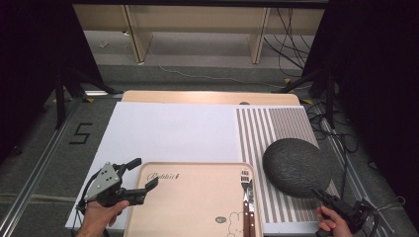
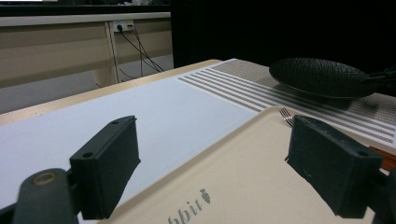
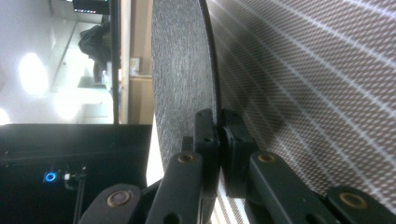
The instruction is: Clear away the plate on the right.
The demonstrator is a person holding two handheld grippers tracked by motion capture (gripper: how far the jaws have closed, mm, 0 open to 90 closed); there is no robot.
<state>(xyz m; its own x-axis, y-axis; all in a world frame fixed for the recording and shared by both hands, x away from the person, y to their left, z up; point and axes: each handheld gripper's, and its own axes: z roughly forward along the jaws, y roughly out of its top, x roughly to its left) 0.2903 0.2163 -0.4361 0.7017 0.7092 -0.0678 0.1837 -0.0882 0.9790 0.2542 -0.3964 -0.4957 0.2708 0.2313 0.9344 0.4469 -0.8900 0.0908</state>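
Plate rim inside right gripper

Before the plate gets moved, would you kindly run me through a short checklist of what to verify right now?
1. Right gripper shut on the plate rim: ok, one jaw on each face of the edge.
2. Plate lifted off the striped mat: cannot tell; in the left gripper view it seems to hover, casting a shadow.
3. Left gripper free: ok, jaws open, holding nothing.
4. Left gripper placed to steady the tray: ok, jaws straddle its near-left corner.
5. Space on the tray for the plate: ok, the middle is bare.
6. Fork and knife out of the way: ok, they lie along the tray's right edge.
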